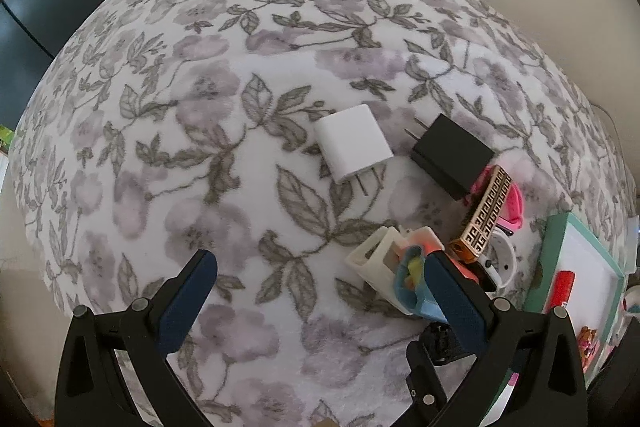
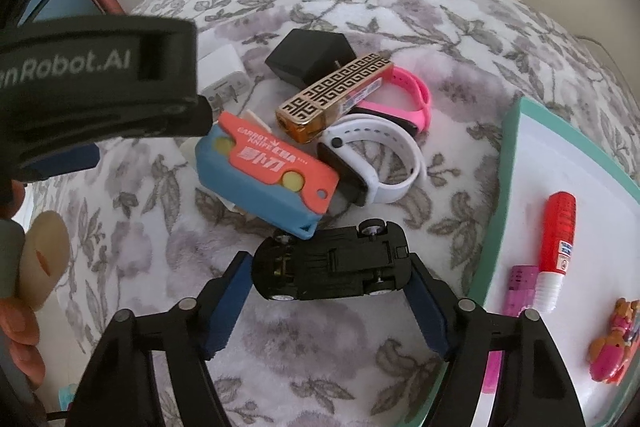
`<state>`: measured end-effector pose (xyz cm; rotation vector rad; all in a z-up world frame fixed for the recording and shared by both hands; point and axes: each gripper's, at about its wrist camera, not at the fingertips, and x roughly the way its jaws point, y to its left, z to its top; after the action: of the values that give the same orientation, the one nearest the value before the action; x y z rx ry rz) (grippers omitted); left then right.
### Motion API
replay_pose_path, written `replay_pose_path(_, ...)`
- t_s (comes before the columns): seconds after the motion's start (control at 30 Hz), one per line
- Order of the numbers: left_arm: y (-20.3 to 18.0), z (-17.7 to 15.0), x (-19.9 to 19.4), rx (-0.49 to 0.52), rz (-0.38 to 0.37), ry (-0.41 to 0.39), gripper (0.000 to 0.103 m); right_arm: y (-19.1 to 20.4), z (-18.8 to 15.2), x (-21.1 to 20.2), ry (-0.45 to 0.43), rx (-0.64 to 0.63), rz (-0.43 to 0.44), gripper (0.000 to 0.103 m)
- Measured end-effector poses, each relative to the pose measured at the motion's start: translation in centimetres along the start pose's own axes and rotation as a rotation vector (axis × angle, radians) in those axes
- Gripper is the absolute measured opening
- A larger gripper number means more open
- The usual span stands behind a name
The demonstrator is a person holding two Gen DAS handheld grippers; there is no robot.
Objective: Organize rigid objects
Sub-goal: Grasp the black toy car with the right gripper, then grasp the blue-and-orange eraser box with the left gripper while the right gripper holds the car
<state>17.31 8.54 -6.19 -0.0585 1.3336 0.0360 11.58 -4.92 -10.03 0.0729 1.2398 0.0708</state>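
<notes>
A black toy car [image 2: 332, 267] lies upside down on the floral blanket [image 2: 320, 347]. My right gripper [image 2: 332, 261] is shut on it, one blue pad at each end. Just beyond lie a blue and orange toy knife [image 2: 264, 171], a white watch [image 2: 384, 163], a pink band [image 2: 412, 95], a gold patterned lighter [image 2: 332, 91], a black charger [image 2: 308, 55] and a white charger [image 1: 352, 147]. My left gripper [image 1: 320, 267] stands open over bare blanket, its right finger [image 1: 452, 291] beside the toy knife [image 1: 416, 279]. Its body shows in the right wrist view [image 2: 100, 87].
A teal tray [image 2: 516, 155] with a white floor sits at the right, holding a red glue stick [image 2: 560, 243], a purple item [image 2: 522, 287] and a pink figurine [image 2: 616, 343]. A person's hand [image 2: 20, 327] shows at the left edge. The bed's edge curves along the far side.
</notes>
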Motion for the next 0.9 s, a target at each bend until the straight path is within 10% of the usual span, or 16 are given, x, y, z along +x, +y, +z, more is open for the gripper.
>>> replay_pose_path(0.9, -2.4, -0.8, -0.6, 0.073, 0.003, -0.012, 0.103, -5.3, 1.2, -6.8, -0.084, 0.107, 0.011, 0.077)
